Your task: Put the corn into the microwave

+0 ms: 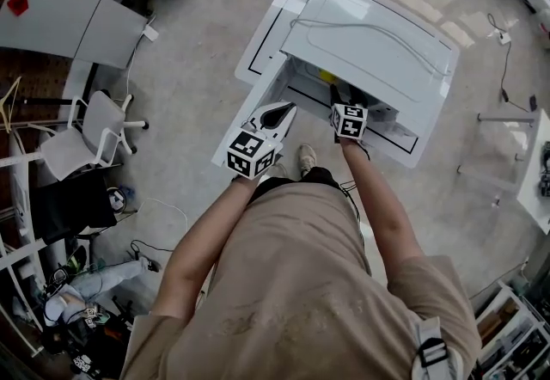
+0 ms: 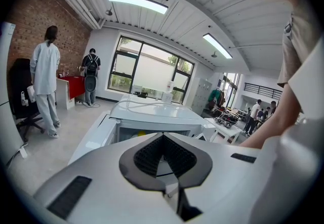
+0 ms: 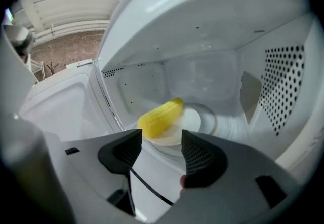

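The yellow corn (image 3: 159,116) lies on a white plate (image 3: 196,118) inside the open white microwave (image 1: 369,43). In the head view only a yellow bit of the corn (image 1: 326,76) shows in the opening. My right gripper (image 3: 162,149) is open just inside the opening, its jaws short of the corn and holding nothing. In the head view this right gripper (image 1: 344,105) reaches into the microwave's front. My left gripper (image 1: 277,116) hangs outside by the open door (image 1: 253,107), shut and empty; in its own view the left gripper (image 2: 163,142) faces the microwave (image 2: 152,114).
The microwave stands on a white table (image 1: 268,21) with a black outline. A cable (image 1: 361,30) lies on the microwave's top. An office chair (image 1: 94,133) stands on the floor at left. Two people (image 2: 45,73) stand far left by the windows.
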A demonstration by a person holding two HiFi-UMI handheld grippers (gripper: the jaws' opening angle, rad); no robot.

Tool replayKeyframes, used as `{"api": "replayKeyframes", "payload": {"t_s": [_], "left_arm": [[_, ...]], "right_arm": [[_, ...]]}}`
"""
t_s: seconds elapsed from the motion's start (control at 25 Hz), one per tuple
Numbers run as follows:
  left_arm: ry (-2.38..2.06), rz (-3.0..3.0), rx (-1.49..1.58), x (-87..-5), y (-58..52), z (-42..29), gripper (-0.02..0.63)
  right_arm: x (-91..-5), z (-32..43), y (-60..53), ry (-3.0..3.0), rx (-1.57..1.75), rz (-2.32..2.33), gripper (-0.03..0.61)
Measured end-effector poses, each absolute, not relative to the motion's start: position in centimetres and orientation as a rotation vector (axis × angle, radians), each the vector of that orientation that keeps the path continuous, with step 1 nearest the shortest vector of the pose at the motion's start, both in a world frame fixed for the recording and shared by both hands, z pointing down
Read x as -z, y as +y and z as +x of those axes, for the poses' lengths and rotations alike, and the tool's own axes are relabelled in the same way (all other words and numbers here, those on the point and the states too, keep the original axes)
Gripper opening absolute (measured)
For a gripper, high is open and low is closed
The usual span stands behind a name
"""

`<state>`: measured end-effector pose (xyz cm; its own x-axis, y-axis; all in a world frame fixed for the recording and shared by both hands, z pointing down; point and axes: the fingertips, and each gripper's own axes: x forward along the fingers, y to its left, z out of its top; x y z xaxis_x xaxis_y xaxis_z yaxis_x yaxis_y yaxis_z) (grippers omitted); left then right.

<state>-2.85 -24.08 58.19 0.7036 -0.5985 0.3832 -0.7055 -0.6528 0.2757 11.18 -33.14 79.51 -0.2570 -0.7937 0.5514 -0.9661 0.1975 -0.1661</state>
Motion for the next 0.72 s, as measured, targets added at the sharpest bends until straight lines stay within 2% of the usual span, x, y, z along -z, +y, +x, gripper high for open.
{"api": "replayKeyframes", "payload": {"t_s": [0.28, 0.44, 0.72], "left_arm": [[-0.970, 2.517, -0.295, -56.9, -23.9, -3.6, 0.006], [-0.946, 2.534, -0.236, -54.5, -22.9, -4.2, 0.006], [-0.886, 2.516, -0.118, -51.9, -22.6, -5.7, 0.006]], "right_arm": [[-74.5, 9.4, -26.9, -2.353, -0.839, 1.544, 0.233], [-67.5, 7.9, -23.1, -2.548, -0.796, 1.478, 0.234], [-54.1, 9.5, -22.0, -2.695, -0.634, 1.733, 0.233]]}}
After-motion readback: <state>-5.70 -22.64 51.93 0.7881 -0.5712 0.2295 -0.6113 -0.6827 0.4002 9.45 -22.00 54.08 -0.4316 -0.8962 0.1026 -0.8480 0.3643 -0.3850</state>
